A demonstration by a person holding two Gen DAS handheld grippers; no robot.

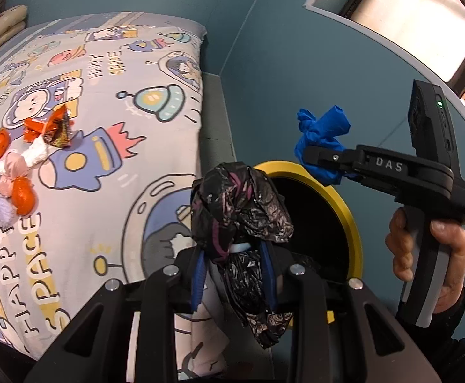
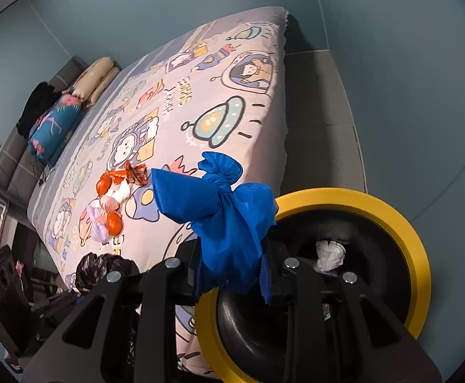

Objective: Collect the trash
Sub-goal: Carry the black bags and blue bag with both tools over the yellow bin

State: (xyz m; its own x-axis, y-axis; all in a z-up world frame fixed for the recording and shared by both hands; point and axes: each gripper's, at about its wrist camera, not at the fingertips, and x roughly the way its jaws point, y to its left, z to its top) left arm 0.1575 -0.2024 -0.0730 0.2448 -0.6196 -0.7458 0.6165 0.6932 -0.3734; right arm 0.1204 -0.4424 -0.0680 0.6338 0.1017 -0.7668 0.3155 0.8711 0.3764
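My left gripper (image 1: 235, 274) is shut on a crumpled black plastic bag (image 1: 242, 210), held over the near rim of a black bin with a yellow rim (image 1: 355, 226). My right gripper (image 1: 312, 156) is shut on a knotted blue plastic bag (image 1: 323, 131) above the bin's far rim. In the right wrist view the right gripper (image 2: 232, 274) holds the blue bag (image 2: 226, 210) over the bin (image 2: 414, 233), which holds white crumpled trash (image 2: 329, 253). Orange, white, pink and lilac trash bags (image 1: 15, 172) lie on the bed; they also show in the right wrist view (image 2: 114, 201).
The bed with a cartoon space sheet (image 1: 111, 146) fills the left; the bin stands on the blue floor beside it. Pillows (image 2: 73, 108) lie at the bed's far end. A window (image 1: 424, 16) is at the upper right.
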